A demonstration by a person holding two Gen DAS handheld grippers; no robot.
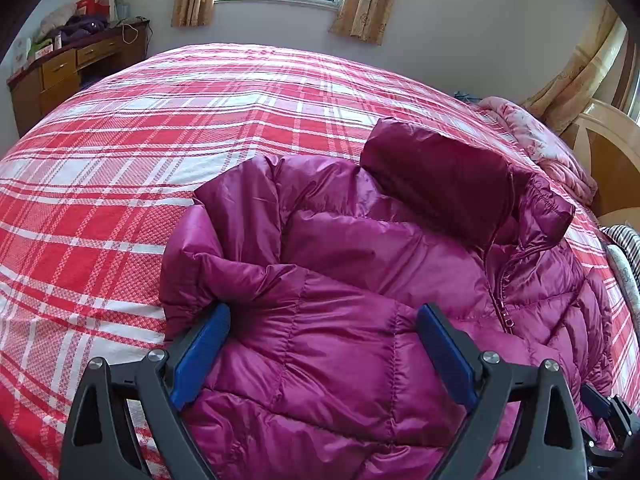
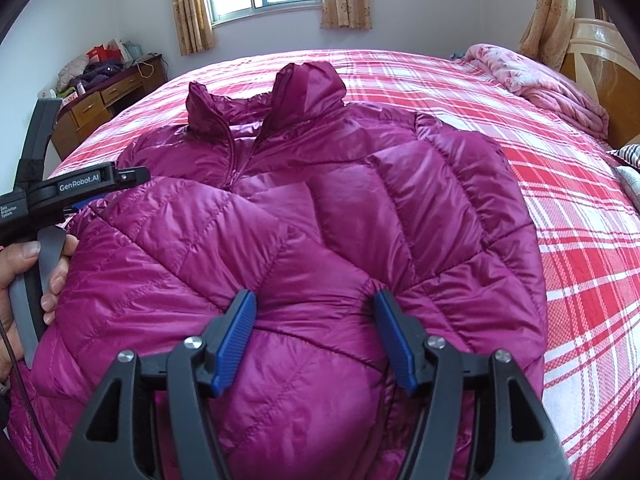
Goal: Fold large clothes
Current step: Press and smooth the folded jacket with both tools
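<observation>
The jacket (image 2: 320, 208) lies on the bed (image 2: 560, 184), a quilt (image 2: 548, 88) bunched to its right by the headboard (image 2: 600, 60), a desk (image 2: 108, 100) beyond the bed's left side.

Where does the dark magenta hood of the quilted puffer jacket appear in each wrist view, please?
Left wrist view: the dark magenta hood lies right of centre, above the jacket's zip.
Right wrist view: the hood sits upper centre, at the jacket's far end.
Shared landmark: the crumpled pink floral quilt by the headboard.
</observation>
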